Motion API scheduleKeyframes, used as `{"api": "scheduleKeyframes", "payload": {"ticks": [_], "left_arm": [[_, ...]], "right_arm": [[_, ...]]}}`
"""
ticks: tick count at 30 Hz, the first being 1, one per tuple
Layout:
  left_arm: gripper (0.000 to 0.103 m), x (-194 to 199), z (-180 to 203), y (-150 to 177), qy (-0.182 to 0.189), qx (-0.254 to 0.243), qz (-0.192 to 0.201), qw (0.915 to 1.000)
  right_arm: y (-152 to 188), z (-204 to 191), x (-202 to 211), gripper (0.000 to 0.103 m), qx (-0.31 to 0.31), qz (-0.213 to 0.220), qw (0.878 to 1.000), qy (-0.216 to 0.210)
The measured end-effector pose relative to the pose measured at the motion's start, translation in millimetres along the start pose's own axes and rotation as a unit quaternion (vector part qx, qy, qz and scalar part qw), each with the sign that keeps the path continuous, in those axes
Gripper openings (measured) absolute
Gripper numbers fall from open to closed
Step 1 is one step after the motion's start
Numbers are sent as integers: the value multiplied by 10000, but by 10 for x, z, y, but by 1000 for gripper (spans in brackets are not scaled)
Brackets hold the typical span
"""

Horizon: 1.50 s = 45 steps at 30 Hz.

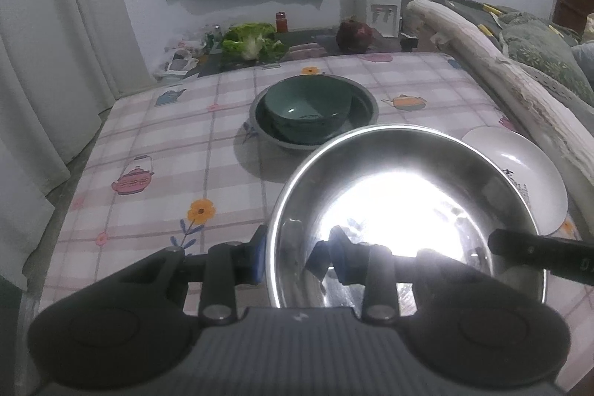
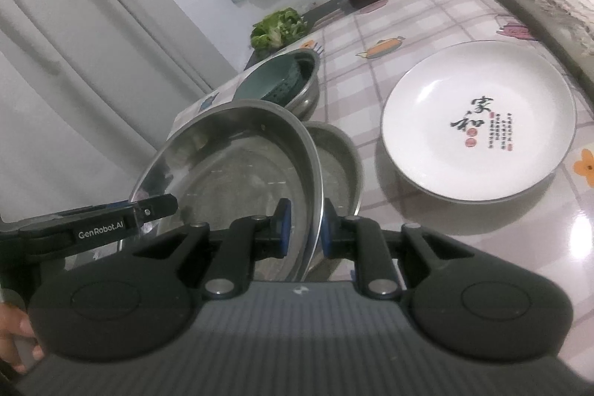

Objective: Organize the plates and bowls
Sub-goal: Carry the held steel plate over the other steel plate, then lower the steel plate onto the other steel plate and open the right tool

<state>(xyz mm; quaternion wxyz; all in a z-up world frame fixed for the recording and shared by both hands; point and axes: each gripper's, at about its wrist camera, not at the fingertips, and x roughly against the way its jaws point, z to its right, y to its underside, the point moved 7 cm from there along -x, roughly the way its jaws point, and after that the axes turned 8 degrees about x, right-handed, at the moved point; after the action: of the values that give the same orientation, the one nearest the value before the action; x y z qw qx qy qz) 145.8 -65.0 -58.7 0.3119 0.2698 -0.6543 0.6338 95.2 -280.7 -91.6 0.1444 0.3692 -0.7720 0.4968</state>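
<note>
Steel plate (image 2: 237, 166), round and glossy, pinched at its rim by both claws, left claw (image 1: 297, 255) and right claw (image 2: 302, 229)

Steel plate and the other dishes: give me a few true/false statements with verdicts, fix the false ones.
1. Both grippers grip the steel plate by its rim. True: left gripper and right gripper pinch opposite edges.
2. The green bowl sits alone on the tablecloth. False: it sits inside a grey basin.
3. The white plate is empty. True.
4. The white plate is stacked on the steel plate. False: it rests apart on the tablecloth, beside it.
5. Lettuce lies beyond the table's far edge. True.
</note>
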Motion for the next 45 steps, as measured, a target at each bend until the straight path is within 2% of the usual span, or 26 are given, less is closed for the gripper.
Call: {"api": "scheduleKeyframes", "payload": {"ticks": [28,45], "left_arm": [[35,-347,-16,183,25,23,-445,9990],[35,-462,-45,318,222,192,-778,9965]], "right_arm": [[76,109,-223,17,-42,-273,9994,221],[113,160,-295,19,-91,-374,9987,329]]}}
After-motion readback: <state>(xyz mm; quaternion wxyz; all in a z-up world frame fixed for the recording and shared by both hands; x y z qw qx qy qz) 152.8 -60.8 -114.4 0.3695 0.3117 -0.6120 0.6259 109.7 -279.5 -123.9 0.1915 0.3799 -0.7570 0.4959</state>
